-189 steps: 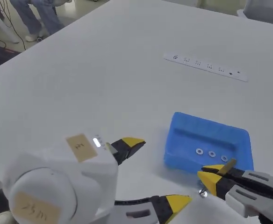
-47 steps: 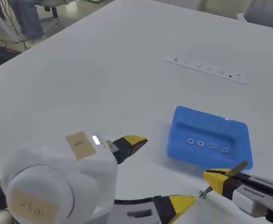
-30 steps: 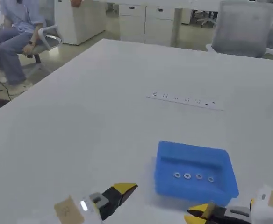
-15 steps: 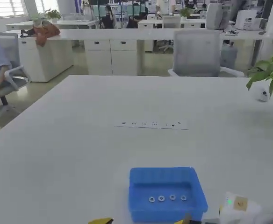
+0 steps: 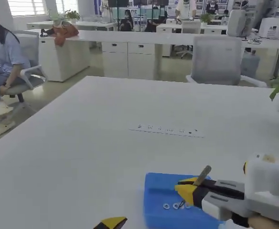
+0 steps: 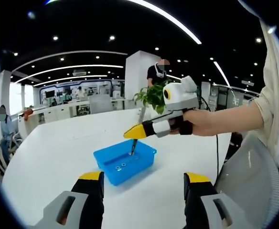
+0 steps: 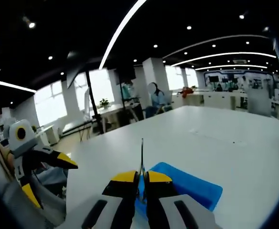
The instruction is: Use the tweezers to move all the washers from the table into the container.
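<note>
Blue container (image 5: 154, 210) sits on the white worktop (image 5: 82, 157) toward its near edge. A power strip (image 5: 167, 130) lies well beyond it, mid-surface. A short row of washers (image 5: 166, 206) rests on the container floor. The right gripper (image 5: 183, 188), held in a hand (image 6: 201, 123), has its yellow-tipped jaws pressed together on the tweezers (image 5: 202, 174). These slant down so their points reach inside the container, close by the washers; whether a washer is caught in the points cannot be told. The left gripper (image 6: 144, 177) hangs on the container's near side, apart from it, with its jaws spread wide.
</note>
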